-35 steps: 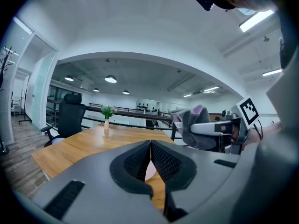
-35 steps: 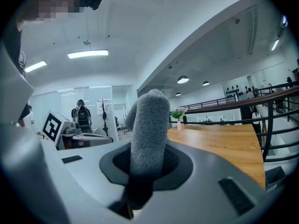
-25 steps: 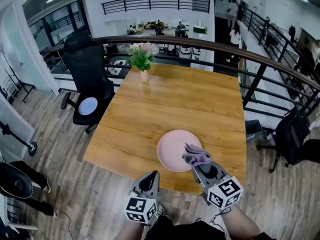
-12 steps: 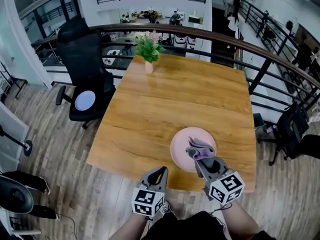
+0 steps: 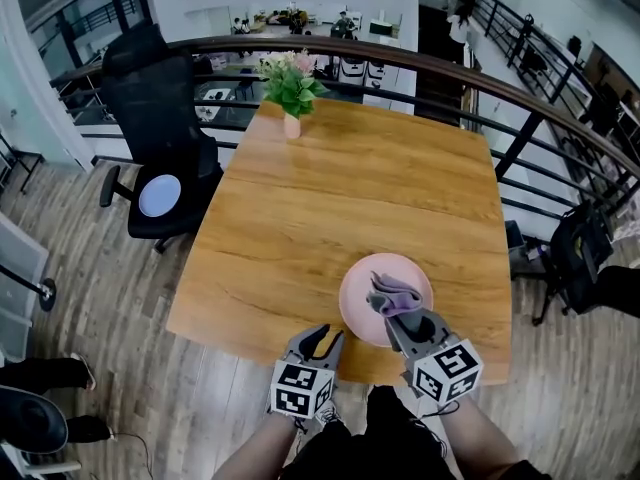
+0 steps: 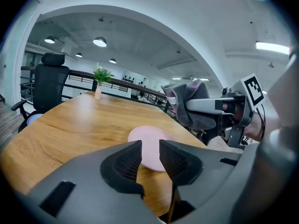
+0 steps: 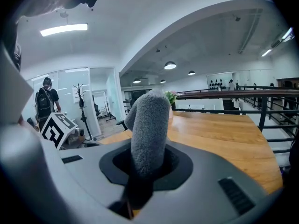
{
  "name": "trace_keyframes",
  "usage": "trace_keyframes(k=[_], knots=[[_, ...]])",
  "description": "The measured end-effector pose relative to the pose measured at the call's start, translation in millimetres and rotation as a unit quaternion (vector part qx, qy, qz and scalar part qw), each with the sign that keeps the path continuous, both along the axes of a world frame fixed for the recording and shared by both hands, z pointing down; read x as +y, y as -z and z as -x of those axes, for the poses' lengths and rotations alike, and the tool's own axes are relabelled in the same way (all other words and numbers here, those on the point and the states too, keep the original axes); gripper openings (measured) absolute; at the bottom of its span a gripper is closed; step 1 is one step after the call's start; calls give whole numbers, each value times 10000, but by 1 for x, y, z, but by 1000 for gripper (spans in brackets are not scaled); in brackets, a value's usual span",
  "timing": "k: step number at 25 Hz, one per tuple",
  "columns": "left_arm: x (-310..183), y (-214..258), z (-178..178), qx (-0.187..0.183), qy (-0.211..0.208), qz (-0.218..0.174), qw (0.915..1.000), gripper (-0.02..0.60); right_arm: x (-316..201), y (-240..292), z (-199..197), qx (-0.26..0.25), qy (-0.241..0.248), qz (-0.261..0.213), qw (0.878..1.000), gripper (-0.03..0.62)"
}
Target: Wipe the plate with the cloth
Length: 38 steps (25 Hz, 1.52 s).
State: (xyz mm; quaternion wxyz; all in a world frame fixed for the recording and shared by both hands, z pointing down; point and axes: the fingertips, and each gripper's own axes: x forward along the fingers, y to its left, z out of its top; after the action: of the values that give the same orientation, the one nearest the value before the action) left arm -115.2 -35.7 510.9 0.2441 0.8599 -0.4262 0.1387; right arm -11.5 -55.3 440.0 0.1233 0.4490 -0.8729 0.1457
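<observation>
Fingers of right gripper [image 5: 398, 315] clamped on grey cloth [image 5: 392, 293] over pink plate [image 5: 358, 300].
Left gripper [image 5: 322, 340] fingers just parted, empty, at bench [image 5: 350, 198] edge.

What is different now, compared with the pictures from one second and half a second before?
The left gripper has just been opening its jaws. They were together before and now stand apart with nothing between them, near the front edge of the table. The right gripper stays shut on the cloth, above the plate. The plate lies where it was.
</observation>
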Motion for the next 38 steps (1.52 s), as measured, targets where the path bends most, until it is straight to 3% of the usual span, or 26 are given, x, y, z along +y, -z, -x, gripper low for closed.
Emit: trace_keyframes(k=[16,28,38], knots=[[-65,-98,-27,-572,294,1053,9924,158,-55,-93,-9,685,1096,885,9877,72],[-97,-131,-31,-714,502,1376,9866,97,-86,-147,-2,908,1508,1475,9733,73],[-104,-140,-36,-661,643,1516,9841,73,-95,-185,17,1536,2021,1718,9519,72]])
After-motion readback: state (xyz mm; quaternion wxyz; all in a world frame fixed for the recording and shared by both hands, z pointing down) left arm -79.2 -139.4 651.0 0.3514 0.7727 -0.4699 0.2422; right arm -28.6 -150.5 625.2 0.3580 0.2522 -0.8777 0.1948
